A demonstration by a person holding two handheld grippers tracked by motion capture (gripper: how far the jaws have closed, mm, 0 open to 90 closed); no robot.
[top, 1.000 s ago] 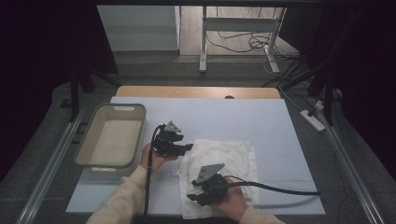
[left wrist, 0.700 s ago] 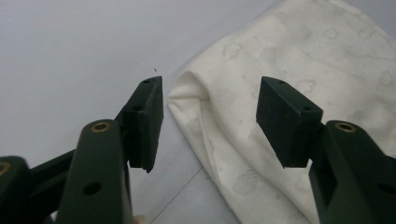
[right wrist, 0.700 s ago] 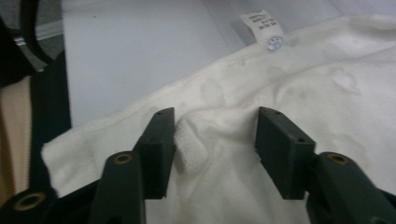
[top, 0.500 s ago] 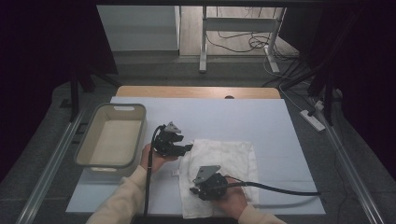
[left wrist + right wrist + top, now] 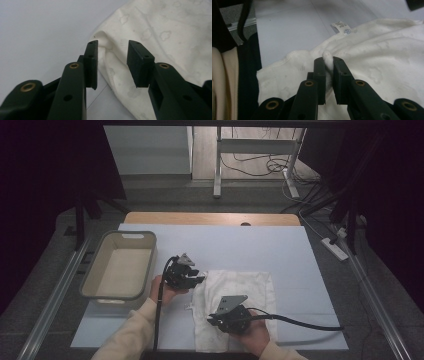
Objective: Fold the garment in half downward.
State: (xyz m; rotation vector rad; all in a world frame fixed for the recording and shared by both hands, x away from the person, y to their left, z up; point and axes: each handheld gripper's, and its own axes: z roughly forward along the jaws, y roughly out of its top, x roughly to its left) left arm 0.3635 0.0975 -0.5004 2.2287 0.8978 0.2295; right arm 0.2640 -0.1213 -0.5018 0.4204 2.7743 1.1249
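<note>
Toward the near edge of the table (image 5: 300,270), a white cloth (image 5: 250,290) is spread flat, presumably for folding. A fold near its front edge is pinched by the right gripper (image 5: 329,65), whose jaws have just been closing. The cloth's left edge (unpressed as yet) is straddled by the left gripper (image 5: 112,62), its jaws also lately narrowing but apart.

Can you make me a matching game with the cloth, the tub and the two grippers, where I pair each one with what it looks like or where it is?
Things:
1. cloth
2. tub
3. left gripper
4. right gripper

States or places:
A. jaws pinching a fold of fabric
B. empty, at the left side of the table
C. white, spread on the table near the hands
D. jaws apart around the fabric's edge, not pressing it

Pairs: 1-C, 2-B, 3-D, 4-A
</note>
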